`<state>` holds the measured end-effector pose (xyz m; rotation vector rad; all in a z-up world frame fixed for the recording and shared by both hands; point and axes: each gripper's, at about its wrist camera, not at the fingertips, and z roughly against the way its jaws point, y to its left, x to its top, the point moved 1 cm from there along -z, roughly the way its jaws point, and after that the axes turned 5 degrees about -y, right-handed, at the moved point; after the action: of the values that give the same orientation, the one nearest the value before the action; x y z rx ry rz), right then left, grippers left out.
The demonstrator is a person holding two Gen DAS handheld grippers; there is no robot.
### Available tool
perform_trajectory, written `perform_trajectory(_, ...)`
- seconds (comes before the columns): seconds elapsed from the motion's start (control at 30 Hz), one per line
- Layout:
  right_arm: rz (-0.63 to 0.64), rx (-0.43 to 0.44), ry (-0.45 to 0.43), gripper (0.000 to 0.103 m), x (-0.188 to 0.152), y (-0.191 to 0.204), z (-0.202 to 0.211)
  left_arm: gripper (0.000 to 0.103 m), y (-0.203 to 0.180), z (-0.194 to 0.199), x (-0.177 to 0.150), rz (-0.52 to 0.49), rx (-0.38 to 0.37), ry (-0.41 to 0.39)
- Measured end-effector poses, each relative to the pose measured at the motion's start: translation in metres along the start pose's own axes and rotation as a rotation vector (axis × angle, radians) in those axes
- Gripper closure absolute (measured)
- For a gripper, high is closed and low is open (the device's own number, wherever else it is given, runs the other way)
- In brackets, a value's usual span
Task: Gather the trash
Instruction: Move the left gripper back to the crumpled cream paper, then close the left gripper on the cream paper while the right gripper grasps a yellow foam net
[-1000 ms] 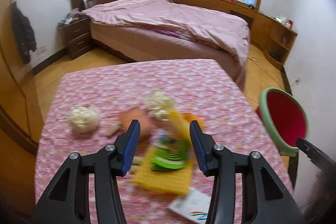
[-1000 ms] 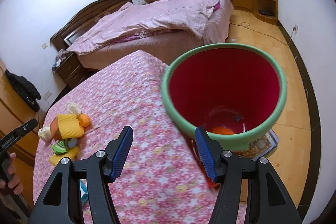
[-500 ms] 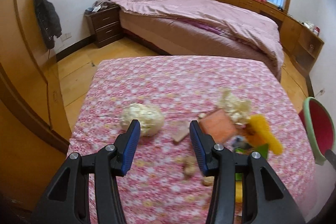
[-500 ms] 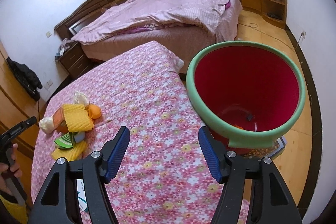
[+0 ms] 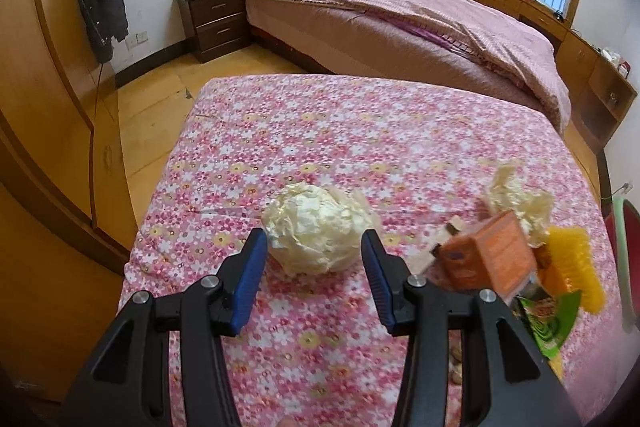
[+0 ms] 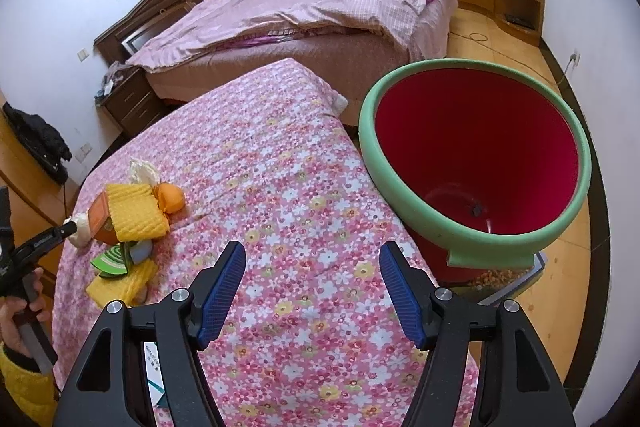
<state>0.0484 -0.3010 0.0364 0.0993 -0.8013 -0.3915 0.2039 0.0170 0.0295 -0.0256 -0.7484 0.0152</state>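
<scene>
A crumpled cream paper ball (image 5: 316, 229) lies on the pink flowered tablecloth (image 5: 320, 131). My left gripper (image 5: 313, 247) is open, with its blue fingertips on either side of the ball's near half and not pressing it. To the right is a pile of trash: an orange carton (image 5: 490, 255), a second paper wad (image 5: 516, 195), a yellow cloth (image 5: 572, 267) and a green wrapper (image 5: 548, 323). My right gripper (image 6: 313, 255) hovers open over bare cloth, holding nothing. The red bin with a green rim (image 6: 500, 247) stands off the table's right edge.
A bed (image 5: 400, 23) and a nightstand (image 5: 216, 23) stand beyond the table, and a wooden wardrobe (image 5: 44, 115) is at the left. A white card (image 6: 154, 379) lies near the table's front edge. A hand (image 6: 16, 311) holds the left gripper's handle.
My left gripper swung left from the trash pile and dropped down to the paper ball. My right gripper's jaws widened a little and drifted left, away from the bin.
</scene>
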Motion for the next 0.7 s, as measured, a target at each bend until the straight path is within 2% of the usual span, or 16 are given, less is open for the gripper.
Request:
perform_trajectory(0.1, 0.011, -0.008, -0.005, 0.031, -0.001, 0.002, -0.001, 0.046, 0.005, -0.010, 0.001, 0.021, -0.011, 0.005)
perform_trajectory(0.17, 0.025, -0.014, -0.009, 0.024, -0.001, 0.005, -0.003, 0.046, 0.008, -0.014, 0.003, 0.037, -0.025, -0.001)
perform_trajectory(0.27, 0.035, -0.016, -0.014, 0.023, -0.002, 0.008, -0.004, 0.045, 0.010, -0.022, 0.004, 0.051, -0.051, 0.005)
perform_trajectory(0.57, 0.081, 0.006, 0.017, 0.023, -0.003, 0.027, -0.016, 0.045, 0.005, -0.037, 0.007, 0.102, -0.138, 0.015)
perform_trajectory(0.7, 0.111, 0.025, 0.026, 0.023, -0.002, 0.040, -0.020, 0.051, 0.007, -0.039, 0.008, 0.132, -0.171, 0.003)
